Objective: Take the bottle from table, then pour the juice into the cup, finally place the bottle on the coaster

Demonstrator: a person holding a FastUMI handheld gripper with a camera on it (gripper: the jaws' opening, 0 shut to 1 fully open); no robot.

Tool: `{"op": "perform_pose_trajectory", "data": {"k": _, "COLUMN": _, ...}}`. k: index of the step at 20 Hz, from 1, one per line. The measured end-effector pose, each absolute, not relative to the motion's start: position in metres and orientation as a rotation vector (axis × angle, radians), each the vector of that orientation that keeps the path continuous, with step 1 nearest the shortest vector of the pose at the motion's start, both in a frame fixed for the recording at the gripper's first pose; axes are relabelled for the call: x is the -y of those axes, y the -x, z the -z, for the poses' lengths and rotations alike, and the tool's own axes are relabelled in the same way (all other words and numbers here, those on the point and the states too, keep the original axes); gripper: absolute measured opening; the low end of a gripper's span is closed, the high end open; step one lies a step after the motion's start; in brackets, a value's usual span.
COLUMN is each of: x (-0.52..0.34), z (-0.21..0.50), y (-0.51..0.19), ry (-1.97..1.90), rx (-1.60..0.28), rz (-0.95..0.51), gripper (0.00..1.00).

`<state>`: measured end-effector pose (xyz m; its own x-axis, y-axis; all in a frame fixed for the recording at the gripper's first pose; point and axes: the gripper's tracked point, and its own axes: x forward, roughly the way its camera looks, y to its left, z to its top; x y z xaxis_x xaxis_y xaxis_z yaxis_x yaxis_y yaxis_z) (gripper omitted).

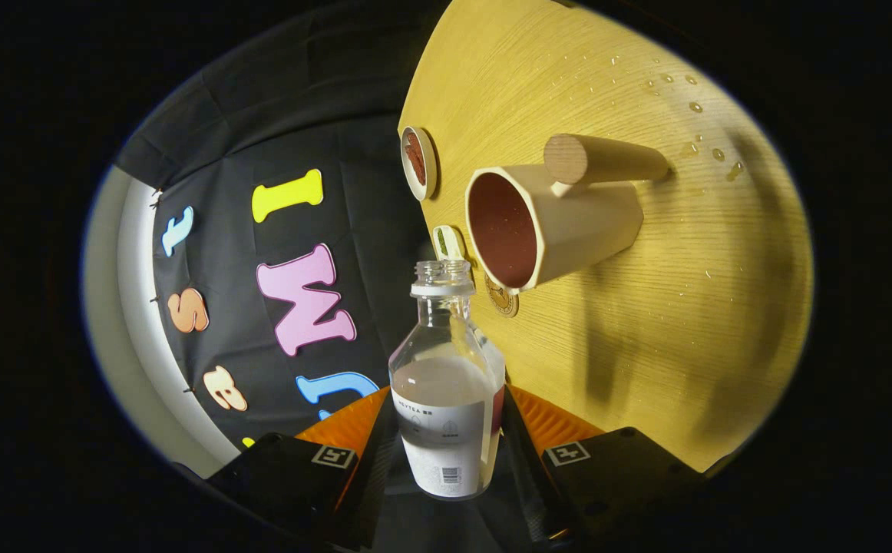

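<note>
My gripper (446, 430) is shut on a clear bottle (446, 384) with a white label, both fingers pressing its lower body. The bottle has no cap and holds whitish liquid in its lower part. The view is rolled sideways, so the wooden table (645, 307) stands like a wall beside the bottle. Just beyond the bottle's mouth is a beige cup (553, 223) with a dark red inside and a wooden peg handle. Its open mouth faces the bottle's neck. A round coaster (419, 163) with a white rim lies on the table beyond the cup.
Two more small coasters sit near the cup: a pale one (448, 242) and a brown one (501, 298) partly under the cup's rim. Water drops (695, 107) are scattered on the table past the cup's handle.
</note>
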<state>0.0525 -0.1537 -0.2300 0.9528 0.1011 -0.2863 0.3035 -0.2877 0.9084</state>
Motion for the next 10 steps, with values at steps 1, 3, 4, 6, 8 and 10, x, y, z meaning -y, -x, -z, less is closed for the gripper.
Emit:
{"op": "perform_pose_trajectory", "data": {"k": 1, "x": 0.1532, "z": 0.2303, "y": -0.0529, "ry": -1.868, "rx": -0.294, "rz": 0.204, "gripper": 0.75}}
{"op": "perform_pose_trajectory", "data": {"k": 3, "x": 0.1551, "z": 0.2276, "y": -0.0513, "ry": -1.881, "rx": -0.286, "rz": 0.204, "gripper": 0.75}}
{"op": "perform_pose_trajectory", "data": {"k": 4, "x": 0.1551, "z": 0.2264, "y": -0.0506, "ry": -1.887, "rx": -0.285, "rz": 0.204, "gripper": 0.74}}
{"op": "perform_pose_trajectory", "data": {"k": 6, "x": 0.156, "z": 0.2246, "y": -0.0509, "ry": -1.897, "rx": -0.278, "rz": 0.202, "gripper": 0.74}}
{"op": "perform_pose_trajectory", "data": {"k": 8, "x": 0.1559, "z": 0.224, "y": -0.051, "ry": -1.903, "rx": -0.275, "rz": 0.201, "gripper": 0.74}}
{"op": "perform_pose_trajectory", "data": {"k": 10, "x": 0.1567, "z": 0.2233, "y": -0.052, "ry": -1.912, "rx": -0.27, "rz": 0.201, "gripper": 0.74}}
